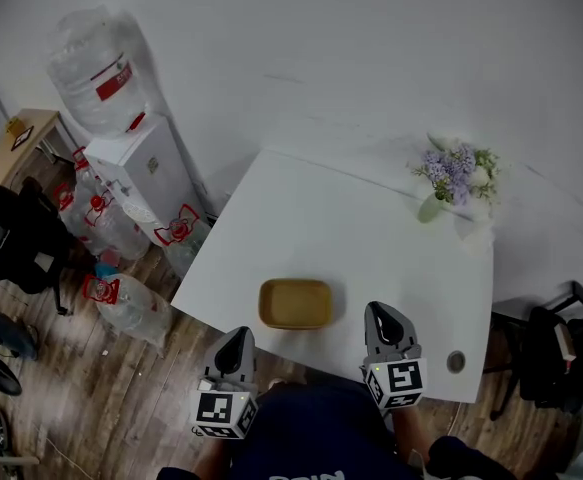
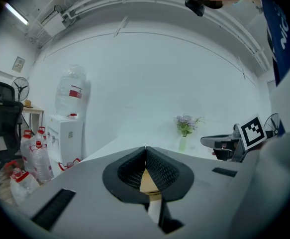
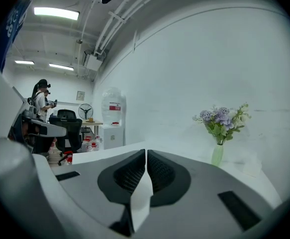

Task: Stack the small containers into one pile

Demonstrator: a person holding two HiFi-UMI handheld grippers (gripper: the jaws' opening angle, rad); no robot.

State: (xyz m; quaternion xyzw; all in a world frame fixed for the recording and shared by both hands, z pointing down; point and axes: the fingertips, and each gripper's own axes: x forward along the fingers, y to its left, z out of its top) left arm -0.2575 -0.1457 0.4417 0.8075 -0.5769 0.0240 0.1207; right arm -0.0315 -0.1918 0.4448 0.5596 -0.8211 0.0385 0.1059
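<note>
Your left gripper (image 2: 145, 151) and right gripper (image 3: 145, 153) both have their jaws clenched together and empty, held at the near edge of the white table (image 1: 371, 218), where the tan container (image 1: 295, 303) rests between them, touching neither

Tan rectangular container (image 1: 295, 303), upright, near table (image 1: 351, 228) front edge; possibly several nested.

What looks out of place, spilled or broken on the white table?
Nothing stands out. The yellow tub sits flat near the front edge of the table, and the flower vase stands upright at the far corner. No spill or damage shows.
</note>
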